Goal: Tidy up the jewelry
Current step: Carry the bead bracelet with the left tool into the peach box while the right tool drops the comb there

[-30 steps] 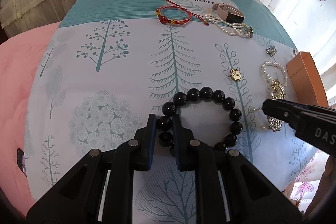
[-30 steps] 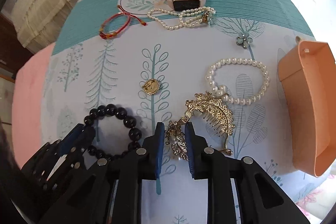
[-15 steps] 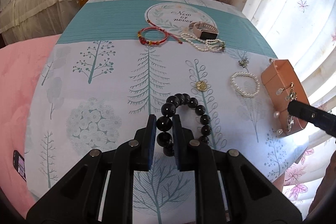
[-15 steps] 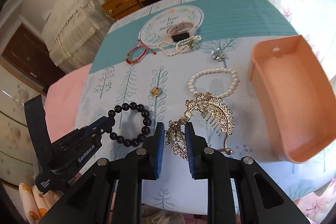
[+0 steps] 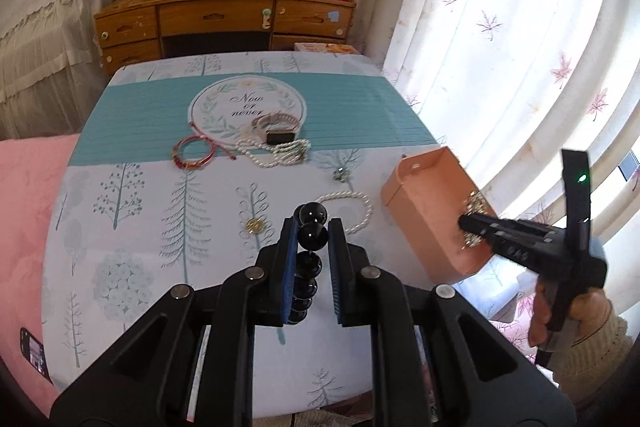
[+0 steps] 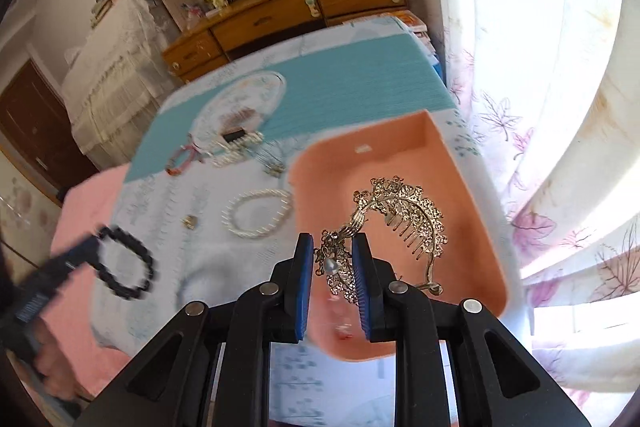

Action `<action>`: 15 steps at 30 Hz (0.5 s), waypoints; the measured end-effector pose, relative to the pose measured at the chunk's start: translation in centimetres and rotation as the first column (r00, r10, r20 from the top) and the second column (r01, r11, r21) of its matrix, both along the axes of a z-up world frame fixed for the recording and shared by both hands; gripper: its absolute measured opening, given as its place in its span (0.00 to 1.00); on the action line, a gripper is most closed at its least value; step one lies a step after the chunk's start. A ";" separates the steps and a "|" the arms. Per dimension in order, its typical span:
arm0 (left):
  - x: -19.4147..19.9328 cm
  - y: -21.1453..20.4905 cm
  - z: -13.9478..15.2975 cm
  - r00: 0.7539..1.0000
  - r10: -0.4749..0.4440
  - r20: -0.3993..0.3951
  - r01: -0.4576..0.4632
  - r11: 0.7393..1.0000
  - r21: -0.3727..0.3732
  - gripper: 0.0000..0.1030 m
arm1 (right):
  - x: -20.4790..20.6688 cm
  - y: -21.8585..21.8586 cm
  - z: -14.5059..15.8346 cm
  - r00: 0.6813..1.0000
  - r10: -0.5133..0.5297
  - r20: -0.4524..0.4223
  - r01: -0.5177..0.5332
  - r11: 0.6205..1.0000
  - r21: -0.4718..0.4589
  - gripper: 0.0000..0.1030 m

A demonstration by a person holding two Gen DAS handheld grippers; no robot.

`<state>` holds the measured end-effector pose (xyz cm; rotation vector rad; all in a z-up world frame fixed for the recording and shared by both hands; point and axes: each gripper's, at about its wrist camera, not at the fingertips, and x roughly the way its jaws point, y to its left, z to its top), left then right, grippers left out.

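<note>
My left gripper (image 5: 312, 233) is shut on a black bead bracelet (image 5: 310, 247), held up above the table; the bracelet hangs between the fingers. It shows blurred in the right wrist view (image 6: 126, 267). My right gripper (image 6: 333, 255) is shut on a gold hair comb (image 6: 400, 215) and holds it over the open orange box (image 6: 472, 227). In the left wrist view the right gripper (image 5: 466, 225) is at the box (image 5: 424, 203) rim. On the tablecloth lie a pearl bracelet (image 5: 352, 205), a gold brooch (image 5: 255, 225), a red cord bracelet (image 5: 194, 153), a pearl necklace (image 5: 276, 151) and a pink watch (image 5: 278, 127).
A small flower pin (image 5: 341, 174) lies near the box's far corner. The box stands at the table's right edge beside a white curtain (image 5: 500, 47). A wooden dresser (image 5: 224, 23) stands beyond the table. A pink bedcover (image 5: 24, 195) lies on the left.
Both grippers have lifted their items off the table. The right gripper carried the gold comb rightward over the orange box. The left gripper raised the black bracelet higher.
</note>
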<state>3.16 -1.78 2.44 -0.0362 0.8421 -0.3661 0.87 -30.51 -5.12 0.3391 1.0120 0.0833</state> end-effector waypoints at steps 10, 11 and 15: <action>3.9 -11.2 3.0 0.992 -0.122 0.017 0.122 0.993 -0.005 0.12 | 0.1 1.4 -5.2 0.993 0.087 -0.083 -0.084 0.996 0.035 0.19; 4.4 -12.1 2.9 0.992 -0.128 0.009 0.128 0.992 -0.008 0.12 | 0.0 1.5 -5.2 0.993 0.079 -0.087 -0.076 0.996 0.045 0.19; 6.5 -15.3 1.8 0.988 -0.151 -0.017 0.150 0.988 -0.020 0.12 | 0.4 1.4 -5.5 0.995 0.039 -0.087 -0.025 0.987 0.159 0.19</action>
